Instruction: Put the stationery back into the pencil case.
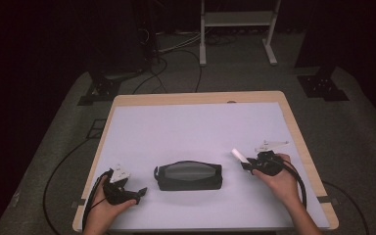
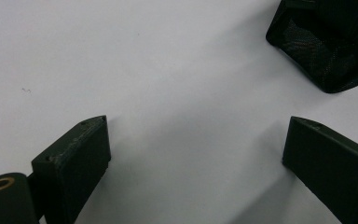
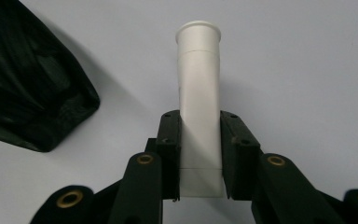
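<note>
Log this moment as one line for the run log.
right gripper: shut on white plastic tube | left gripper: open | black mesh zip pouch: between them

Your left gripper (image 1: 139, 192) and your right gripper (image 1: 245, 166) are both matte black, each topped by a grey three-cornered plate and trailing a black cable that loops back beside your wrist; your forearms are bare, with no sleeves. Along the left gripper (image 2: 196, 154), the jaws are flat, wedge-shaped black blocks with scuffed edges and a brass-ringed hole at the base. On the right gripper (image 3: 200, 140), brass-ringed pivots sit behind the jaws, and small screws dot the pad blocks.
</note>
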### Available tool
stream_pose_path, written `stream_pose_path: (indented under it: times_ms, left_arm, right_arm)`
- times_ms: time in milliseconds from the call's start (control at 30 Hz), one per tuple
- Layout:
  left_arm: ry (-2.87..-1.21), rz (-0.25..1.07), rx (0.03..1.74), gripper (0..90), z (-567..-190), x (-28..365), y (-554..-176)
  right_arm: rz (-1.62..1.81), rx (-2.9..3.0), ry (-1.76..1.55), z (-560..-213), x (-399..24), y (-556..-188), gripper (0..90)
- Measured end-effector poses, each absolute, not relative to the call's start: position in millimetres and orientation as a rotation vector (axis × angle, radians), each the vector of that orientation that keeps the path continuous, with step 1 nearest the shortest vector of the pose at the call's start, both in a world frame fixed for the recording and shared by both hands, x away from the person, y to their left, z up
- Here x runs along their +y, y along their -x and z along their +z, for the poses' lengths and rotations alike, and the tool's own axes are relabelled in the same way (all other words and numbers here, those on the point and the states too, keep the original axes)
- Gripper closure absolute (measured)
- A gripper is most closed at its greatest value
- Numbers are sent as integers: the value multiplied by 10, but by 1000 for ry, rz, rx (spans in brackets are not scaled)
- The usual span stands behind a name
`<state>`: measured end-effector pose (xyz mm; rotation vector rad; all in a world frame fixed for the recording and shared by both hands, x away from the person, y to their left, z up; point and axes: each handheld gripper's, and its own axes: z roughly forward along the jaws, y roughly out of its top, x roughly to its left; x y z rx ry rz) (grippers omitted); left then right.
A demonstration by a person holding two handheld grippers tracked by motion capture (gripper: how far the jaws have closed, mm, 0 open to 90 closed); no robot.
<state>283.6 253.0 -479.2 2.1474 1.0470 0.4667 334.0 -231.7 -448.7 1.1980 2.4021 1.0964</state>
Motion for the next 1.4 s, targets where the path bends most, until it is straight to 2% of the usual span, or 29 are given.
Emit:
stream_pose_path:
  times_ms: [900, 1400]
  left_arm:
    - [-2148, 466, 1047, 66, -4792, 2531, -2836]
    - [-2145, 465, 1048, 66, -4793, 2530, -2836]
  right_arm:
    - [1357, 2403, -1017, -4056, -2219, -3200, 703]
    - [1439, 2463, -838, -3883, -1943, -3235, 703]
